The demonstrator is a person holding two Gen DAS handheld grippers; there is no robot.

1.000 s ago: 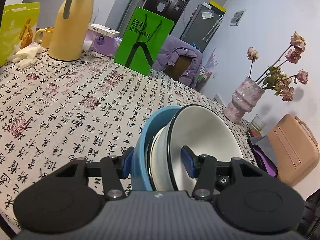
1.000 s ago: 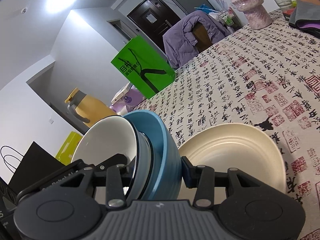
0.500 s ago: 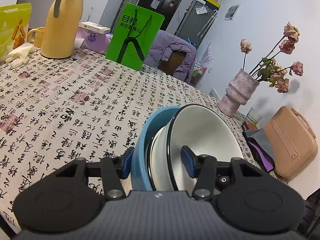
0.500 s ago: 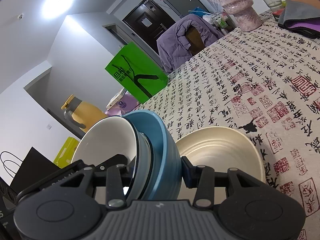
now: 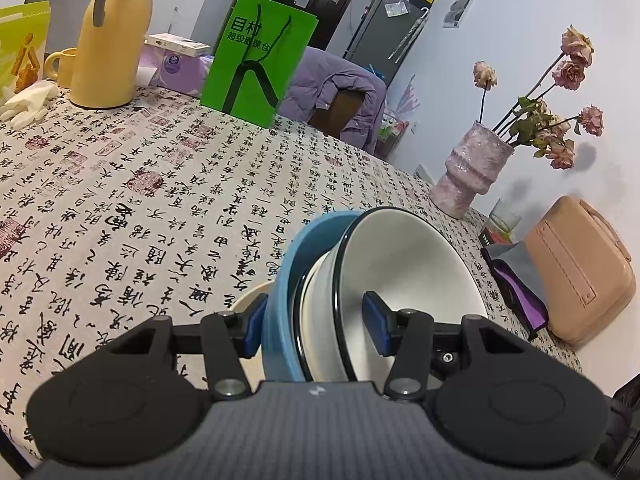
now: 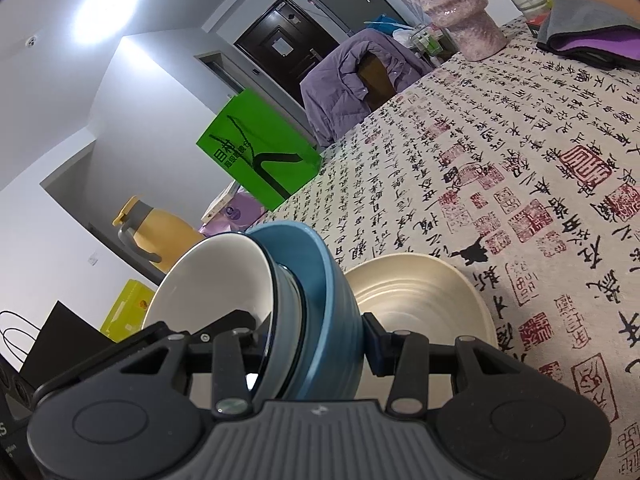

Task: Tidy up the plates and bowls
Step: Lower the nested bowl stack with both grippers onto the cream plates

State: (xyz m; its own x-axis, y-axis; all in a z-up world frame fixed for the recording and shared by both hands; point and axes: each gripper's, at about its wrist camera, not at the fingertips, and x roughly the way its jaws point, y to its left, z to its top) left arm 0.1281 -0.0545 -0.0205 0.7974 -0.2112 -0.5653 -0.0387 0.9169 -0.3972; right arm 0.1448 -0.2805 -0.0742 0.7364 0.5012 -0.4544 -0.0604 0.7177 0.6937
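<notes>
Left wrist: white black-rimmed bowl [image 5: 404, 268] nests in blue bowl [image 5: 288, 280], tilted.

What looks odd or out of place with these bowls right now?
The nested stack, blue bowl outside and white bowl inside, is tipped on edge in the air, pinched at its rims by the left claw and right claw, beside the cream bowl sitting flat on the table. Nothing looks spilled or broken.

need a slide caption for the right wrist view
Right gripper clamps nested blue bowl and white bowl above a cream plate on a calligraphy tablecloth.
</notes>
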